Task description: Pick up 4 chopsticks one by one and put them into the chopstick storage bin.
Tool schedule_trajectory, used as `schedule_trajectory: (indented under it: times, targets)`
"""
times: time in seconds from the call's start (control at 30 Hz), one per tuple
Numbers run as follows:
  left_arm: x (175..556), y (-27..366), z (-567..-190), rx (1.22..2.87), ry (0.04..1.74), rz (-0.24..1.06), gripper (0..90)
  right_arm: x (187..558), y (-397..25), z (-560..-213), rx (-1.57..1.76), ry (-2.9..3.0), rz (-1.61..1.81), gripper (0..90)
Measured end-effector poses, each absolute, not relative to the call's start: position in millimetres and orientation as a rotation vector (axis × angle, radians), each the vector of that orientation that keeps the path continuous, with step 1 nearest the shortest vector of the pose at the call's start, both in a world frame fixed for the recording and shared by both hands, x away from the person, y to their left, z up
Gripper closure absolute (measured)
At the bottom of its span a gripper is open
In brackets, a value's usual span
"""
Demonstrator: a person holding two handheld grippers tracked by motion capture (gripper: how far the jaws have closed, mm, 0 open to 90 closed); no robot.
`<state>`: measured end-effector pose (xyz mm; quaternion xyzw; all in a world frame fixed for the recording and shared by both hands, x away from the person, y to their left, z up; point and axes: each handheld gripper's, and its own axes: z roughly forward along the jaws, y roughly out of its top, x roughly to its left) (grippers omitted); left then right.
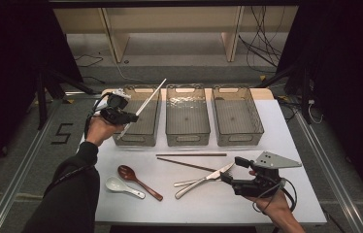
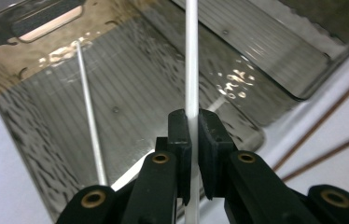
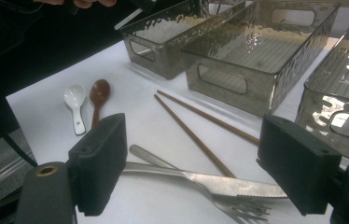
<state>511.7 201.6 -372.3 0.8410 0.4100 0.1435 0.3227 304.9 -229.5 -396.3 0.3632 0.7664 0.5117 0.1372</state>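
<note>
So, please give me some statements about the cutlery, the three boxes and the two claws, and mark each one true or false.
1. The left claw is shut on a thin white chopstick. True.
2. A second white chopstick already lies inside the left smoky transparent plastic bin. True.
3. The right claw grips the steel table knife. False: its jaws stand open around the knife and the steel fork, on the white table.
4. The two brown wooden chopsticks lie in the middle bin. False: they lie on the table in front of the bins.
5. The white ceramic spoon lies beside a brown wooden spoon. True.
</note>
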Motion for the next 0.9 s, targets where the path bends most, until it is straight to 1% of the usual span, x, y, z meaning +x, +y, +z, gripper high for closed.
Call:
schedule_trajectory:
  times: [0.4, 0.9]
  targets:
    - [539, 215, -388, 2.175, 1.202, 0.396, 83.7, 305, -229, -397, 1.052, 2.219, 1.484, 24.9]
    - [547, 215, -404, 2.176, 1.273, 0.39, 83.5, 305, -229, -397, 1.05, 2.219, 1.487, 24.9]
